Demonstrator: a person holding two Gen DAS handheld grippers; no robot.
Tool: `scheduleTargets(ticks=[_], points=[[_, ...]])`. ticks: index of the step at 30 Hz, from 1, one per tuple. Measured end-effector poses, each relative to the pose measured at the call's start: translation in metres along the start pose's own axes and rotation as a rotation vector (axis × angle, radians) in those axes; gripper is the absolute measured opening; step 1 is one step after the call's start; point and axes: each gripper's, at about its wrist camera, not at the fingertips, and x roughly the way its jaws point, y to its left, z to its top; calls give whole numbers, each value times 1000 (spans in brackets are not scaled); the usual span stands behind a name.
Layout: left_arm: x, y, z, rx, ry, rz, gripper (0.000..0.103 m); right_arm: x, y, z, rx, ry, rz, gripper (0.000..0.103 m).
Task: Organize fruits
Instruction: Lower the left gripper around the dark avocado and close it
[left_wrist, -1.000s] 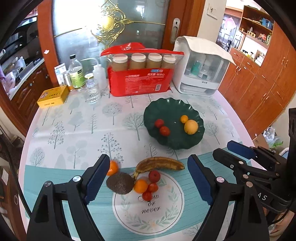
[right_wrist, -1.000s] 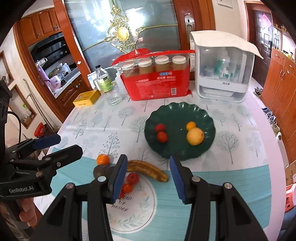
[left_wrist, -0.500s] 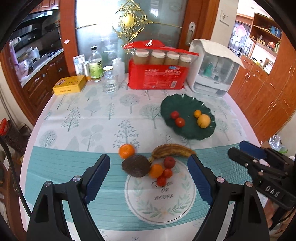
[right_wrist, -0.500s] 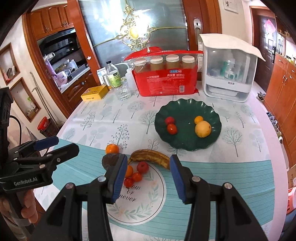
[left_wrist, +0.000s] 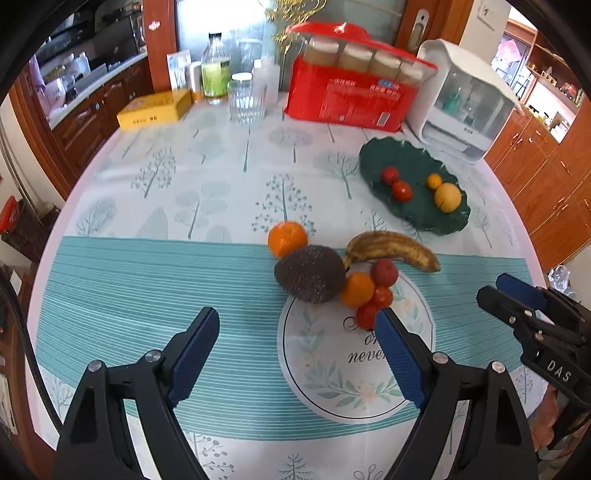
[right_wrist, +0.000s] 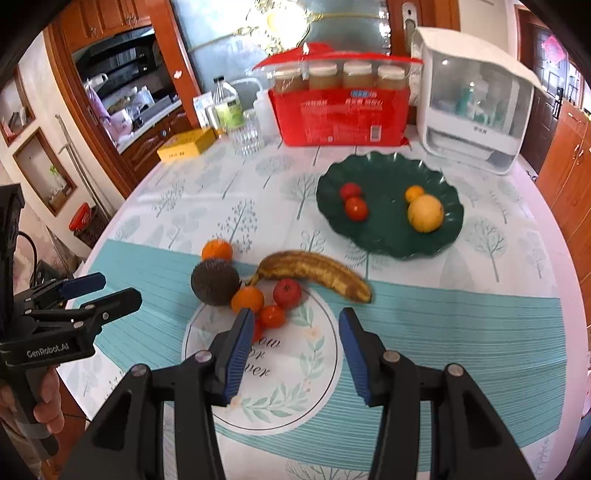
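Lying near the green plate (right_wrist: 388, 236): banana (right_wrist: 314, 271), just beside it an apple (right_wrist: 287, 292), avocado (right_wrist: 215, 282), two oranges (right_wrist: 247, 298), small tomatoes (right_wrist: 272, 316). On the plate: two tomatoes (right_wrist: 356, 208), one orange (right_wrist: 414, 193), one yellow fruit (right_wrist: 425, 213). Left gripper (left_wrist: 297, 345): jaws spread wide, empty, short of the avocado. Right gripper (right_wrist: 293, 341): jaws partly apart, empty, short of the apple.

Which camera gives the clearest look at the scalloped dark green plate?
The right wrist view: the scalloped dark green plate sits central, whole and large. The left wrist view shows it whole too, but smaller and foreshortened toward the right.
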Motion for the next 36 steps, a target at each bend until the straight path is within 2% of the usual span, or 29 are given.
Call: scheduleTargets(ticks=[9, 15, 18, 23, 26, 34, 35, 36], points=[[42, 2, 10, 12, 58, -57, 85, 36, 13, -6, -36, 62, 42, 48], [67, 6, 23, 81, 73, -116, 85, 61, 29, -7, -88, 88, 88, 48], [77, 11, 28, 123, 108, -160, 85, 74, 40, -7, -136, 93, 95, 48], [91, 21, 36, 133, 154, -172, 85, 98, 57, -6, -211, 91, 81, 48], [97, 25, 41, 122, 170, -218, 85, 113, 63, -4, -240, 100, 61, 48], [123, 21, 48, 131, 231, -268, 85, 134, 68, -6, -314, 92, -9, 47], [126, 19, 48, 131, 237, -272, 85, 134, 67, -7, -314, 89, -10, 46], [128, 17, 49, 132, 241, -275, 85, 133, 65, -6, -307, 85, -6, 41]])
